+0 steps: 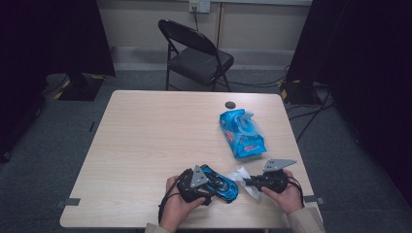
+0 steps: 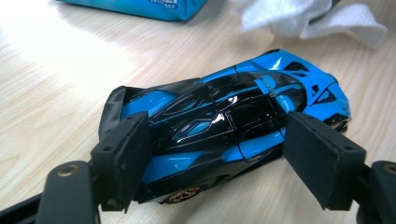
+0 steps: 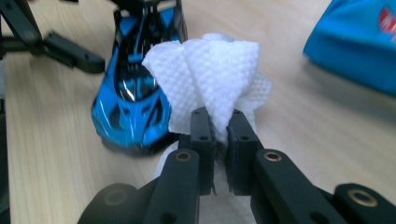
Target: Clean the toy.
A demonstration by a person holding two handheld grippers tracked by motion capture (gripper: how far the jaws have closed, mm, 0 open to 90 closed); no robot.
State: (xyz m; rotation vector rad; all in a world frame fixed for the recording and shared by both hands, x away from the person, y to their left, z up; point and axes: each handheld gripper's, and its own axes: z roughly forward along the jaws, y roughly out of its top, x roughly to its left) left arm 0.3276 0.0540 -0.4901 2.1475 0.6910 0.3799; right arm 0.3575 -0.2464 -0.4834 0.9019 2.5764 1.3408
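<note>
A blue and black toy sports car [image 1: 227, 184] lies near the table's front edge. My left gripper [image 1: 214, 188] holds it, with one pad against each side of its body [image 2: 243, 102]. Just to the right, my right gripper [image 1: 248, 182] is shut on a crumpled white wipe [image 1: 240, 174]. In the right gripper view the wipe [image 3: 215, 65] stands up from the closed jaws [image 3: 219, 122] and touches the car's nose [image 3: 130, 102]. In the left gripper view the wipe [image 2: 308, 18] lies just beyond the car.
A blue pack of wipes [image 1: 241, 132] lies with its flap open at mid right of the wooden table [image 1: 145, 136]. A small dark round object [image 1: 230, 104] sits near the far edge. A black folding chair [image 1: 194, 53] stands behind the table.
</note>
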